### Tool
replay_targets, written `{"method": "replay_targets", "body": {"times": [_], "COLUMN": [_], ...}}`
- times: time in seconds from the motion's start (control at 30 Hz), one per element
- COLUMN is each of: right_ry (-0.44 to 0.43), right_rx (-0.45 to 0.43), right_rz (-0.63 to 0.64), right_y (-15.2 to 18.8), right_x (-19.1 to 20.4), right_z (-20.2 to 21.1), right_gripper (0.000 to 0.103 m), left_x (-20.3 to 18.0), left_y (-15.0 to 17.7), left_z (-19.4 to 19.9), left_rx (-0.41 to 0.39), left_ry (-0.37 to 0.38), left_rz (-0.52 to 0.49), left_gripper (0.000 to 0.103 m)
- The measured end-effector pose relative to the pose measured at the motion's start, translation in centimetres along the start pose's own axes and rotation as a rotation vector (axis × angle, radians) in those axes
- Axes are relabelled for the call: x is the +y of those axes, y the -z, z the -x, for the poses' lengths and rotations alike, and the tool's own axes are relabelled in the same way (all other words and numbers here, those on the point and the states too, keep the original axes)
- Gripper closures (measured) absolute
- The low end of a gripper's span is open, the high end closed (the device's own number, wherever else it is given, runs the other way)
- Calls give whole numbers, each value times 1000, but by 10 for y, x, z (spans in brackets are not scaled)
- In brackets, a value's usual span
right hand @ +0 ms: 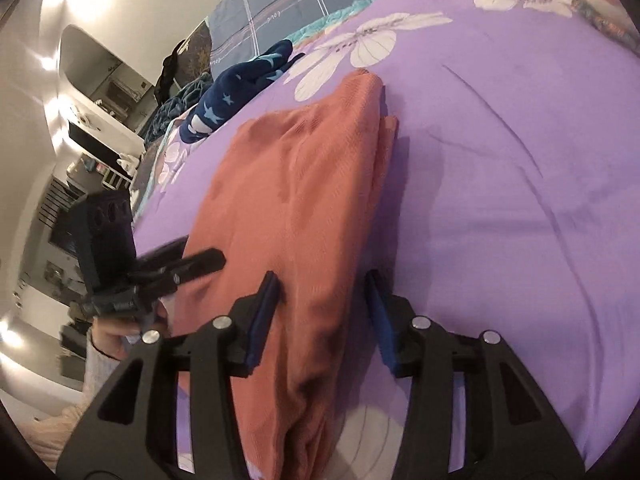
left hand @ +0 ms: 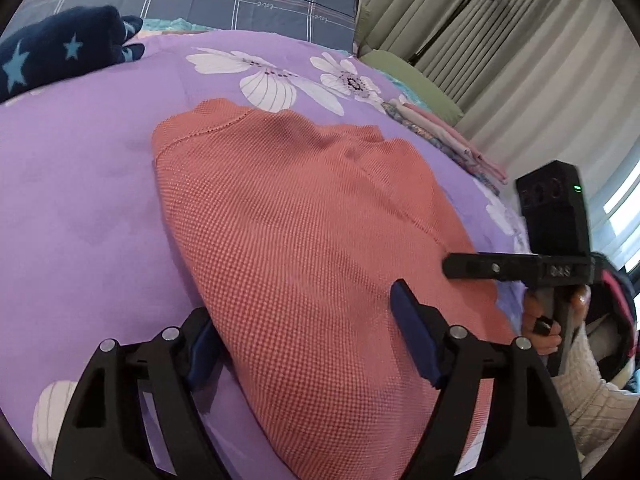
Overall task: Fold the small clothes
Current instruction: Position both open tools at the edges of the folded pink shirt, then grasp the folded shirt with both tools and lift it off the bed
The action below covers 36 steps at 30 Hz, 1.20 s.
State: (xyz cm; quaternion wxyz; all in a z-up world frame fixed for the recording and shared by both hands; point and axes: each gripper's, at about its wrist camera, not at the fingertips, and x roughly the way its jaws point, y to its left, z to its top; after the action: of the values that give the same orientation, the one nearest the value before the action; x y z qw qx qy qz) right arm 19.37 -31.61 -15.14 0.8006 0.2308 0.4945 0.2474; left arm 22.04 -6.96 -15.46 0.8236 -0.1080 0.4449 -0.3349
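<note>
The purple flowered bedcover (left hand: 100,200) carries everything. On it, toward the near edge of the bed, lies the orange knitted garment (left hand: 300,240), already folded lengthwise into a long strip, with one long side doubled over. A dark blue cloth with stars (left hand: 60,60) sits near the far left corner, and a small pile of folded pink clothes (left hand: 452,136) lies at the right edge.

I judge that the step in hand is the cross fold: the near end of the strip must be taken and carried toward the far end. For this, both tongs need to close on the near corners at the same height.

The left tongs (left hand: 308,344) stand open astride the left part of the near end, pads not pressing. The right tongs (right hand: 320,320) are also open, half wide, over the strip's right edge, holding nothing.
</note>
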Motion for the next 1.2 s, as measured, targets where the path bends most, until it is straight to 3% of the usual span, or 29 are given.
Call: {"method": "replay_targets", "body": {"times": [0.23, 0.5, 0.57, 0.63, 0.67, 0.73, 0.8, 0.97, 1.2], "right_ry": [26, -18, -19, 23, 39, 90, 127, 165, 205], "right_rx": [58, 40, 25, 9, -3, -48, -104, -229, -429], "right_rz": [19, 27, 35, 59, 65, 129, 202, 275, 338], "right_y": [2, -29, -36, -36, -35, -27, -19, -2, 33], "right_x": [2, 5, 6, 7, 10, 25, 45, 80, 121], "right_z": [10, -27, -31, -31, -30, -22, -11, 27, 108], "right_gripper": [58, 50, 52, 65, 66, 79, 83, 84, 84], "left_x": [8, 2, 2, 0, -1, -4, -15, -54, -130], "left_y": [8, -14, -16, -18, -18, -17, -16, -15, -10], "left_z": [8, -20, -23, -24, -24, -16, -8, 26, 72], "left_rx": [31, 51, 49, 47, 45, 34, 16, -63, -194], "left_ry": [83, 135, 127, 105, 85, 58, 26, -22, -30], "left_rz": [1, -37, -45, -61, -69, -91, -133, -261, -444], "left_gripper": [26, 23, 28, 36, 45, 54, 63, 69, 72]}}
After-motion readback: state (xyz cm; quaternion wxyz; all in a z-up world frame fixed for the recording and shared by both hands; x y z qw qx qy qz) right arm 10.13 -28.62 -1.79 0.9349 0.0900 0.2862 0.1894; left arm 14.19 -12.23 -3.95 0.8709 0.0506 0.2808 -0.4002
